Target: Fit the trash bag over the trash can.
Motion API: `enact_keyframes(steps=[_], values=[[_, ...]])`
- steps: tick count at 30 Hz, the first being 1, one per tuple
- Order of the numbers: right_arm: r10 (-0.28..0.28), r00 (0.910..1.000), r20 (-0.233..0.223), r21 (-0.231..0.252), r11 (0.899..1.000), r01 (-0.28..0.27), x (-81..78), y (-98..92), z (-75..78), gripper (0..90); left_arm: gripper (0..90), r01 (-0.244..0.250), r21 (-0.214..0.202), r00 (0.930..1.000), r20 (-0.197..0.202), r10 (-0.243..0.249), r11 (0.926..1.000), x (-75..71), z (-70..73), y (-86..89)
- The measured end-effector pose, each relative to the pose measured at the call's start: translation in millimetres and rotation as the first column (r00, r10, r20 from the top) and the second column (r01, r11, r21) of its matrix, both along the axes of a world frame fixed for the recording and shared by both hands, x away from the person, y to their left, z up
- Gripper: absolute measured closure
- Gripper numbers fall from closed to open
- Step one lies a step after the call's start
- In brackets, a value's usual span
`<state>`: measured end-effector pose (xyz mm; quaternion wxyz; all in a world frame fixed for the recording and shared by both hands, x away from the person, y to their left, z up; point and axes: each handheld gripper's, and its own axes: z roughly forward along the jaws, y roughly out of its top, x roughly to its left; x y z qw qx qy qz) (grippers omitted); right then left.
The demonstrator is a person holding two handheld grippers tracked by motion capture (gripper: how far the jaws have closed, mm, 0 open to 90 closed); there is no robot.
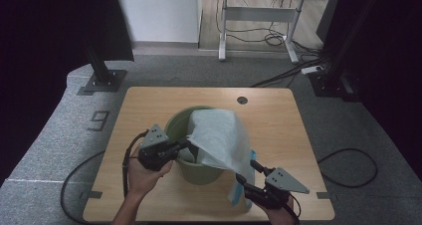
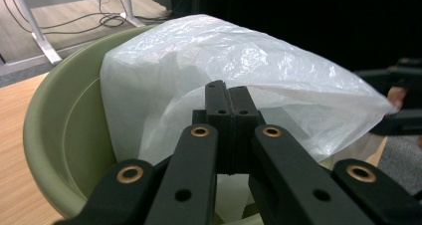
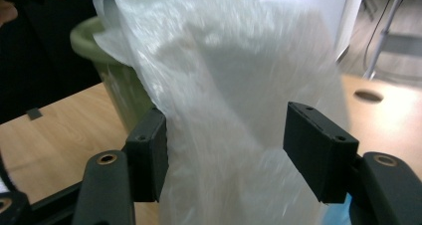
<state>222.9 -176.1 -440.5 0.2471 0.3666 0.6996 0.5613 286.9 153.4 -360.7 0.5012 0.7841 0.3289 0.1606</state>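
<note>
a: surface?
b: light wood table (image 1: 278, 120), rounded corners, round cable hole (image 1: 242, 100) near the far edge at about 12 o'clock. two small dark tape marks on the near edge, at 7 and at 4 o'clock.

a: on it?
b: pale green bucket (image 1: 199, 171) near the centre, slightly toward 6 o'clock. translucent white plastic bag (image 1: 221, 138) draped over the rim, part inside, part hanging down the outer wall toward 5 o'clock. bit of blue visible under the bag's lower edge, cannot tell what.

a: left gripper?
b: left gripper (image 1: 183, 146) at 8 o'clock of the bucket, reaching over the rim. jaws pressed together, pinching the bag's edge, seen in the left gripper view (image 2: 229, 103). hand (image 1: 144, 172) gripping from below.

a: right gripper?
b: right gripper (image 1: 249, 171) at 5 o'clock of the bucket, near the front edge. jaws spread wide, hanging bag between them, in the right gripper view (image 3: 225, 145). contact with the plastic unclear, blurred.

a: room?
b: grey carpet (image 1: 343, 125) around the table, a "9" (image 1: 99, 120) marked on it at 9 o'clock. black cables looping on the floor at 3 and 8 o'clock. dark posts on base plates at 10 and 2 o'clock, black curtains on both sides. white wall at 12 o'clock, desk with a white frame (image 1: 259, 16) beyond, on wood flooring, tangled cables underneath, white power strip (image 1: 312, 69) close by.
</note>
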Motion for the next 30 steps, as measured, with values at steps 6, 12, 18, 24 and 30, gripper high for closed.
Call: enact_keyframes(steps=[6, 12, 18, 24, 30], values=[[0.006, 0.9989, -0.046, -0.004, 1.0, -0.007, 2.9, 3.3, -19.3, 35.3, 89.9, -0.008, -0.007, 1.0, 0.0, 0.008, 0.9999, 0.1, -0.4, 3.0], [0.021, 0.9967, -0.079, -0.011, 1.0, -0.022, 12.5, 7.8, -36.9, 41.8, 89.9, -0.01, -0.012, 0.9999, -0.001, 0.01, 0.9999, 0.6, -0.1, 3.9], [0.028, 0.9977, -0.061, 0.013, 1.0, -0.027, 20.5, 5.1, -41.1, 77.9, 89.9, -0.01, -0.014, 1.0, 0.001, 0.01, 0.9998, 0.9, 0.3, 6.7], [-0.018, 0.9998, 0.004, 0.025, 1.0, 0.018, 24.5, -3.9, -16.5, 88.4, 89.9, -0.003, -0.016, 1.0, 0.001, 0.003, 0.9999, 3.9, -2.2, 12.2], [-0.029, 0.9935, 0.11, 0.026, 0.999, 0.026, 25.0, -4.3, 23.8, 88.5, 89.8, -0.023, -0.009, 0.9997, 0.005, 0.023, 0.9997, 9.7, -2.7, 25.0]])
